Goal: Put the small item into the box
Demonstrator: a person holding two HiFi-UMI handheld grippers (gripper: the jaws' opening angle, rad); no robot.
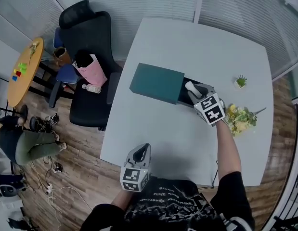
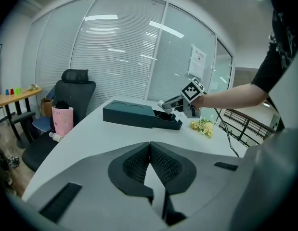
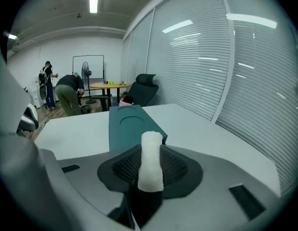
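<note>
The left gripper (image 2: 149, 147) hangs low at the table's (image 1: 187, 42) near edge, jaws pressed together and empty, probably out of the way by choice. Well ahead of it and to its right lies the box (image 1: 156, 82), with its dark tray (image 1: 183, 96) showing at the right end, ready to take something. The right gripper (image 3: 150, 170) pinches the item (image 3: 151, 153), a small white roll, upright just over that tray, seemingly poised to lower it in. Flowers (image 1: 240, 118) lie just to its right.

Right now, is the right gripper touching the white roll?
Touching. The right gripper view shows the right gripper clamped on the white roll from both sides.
</note>
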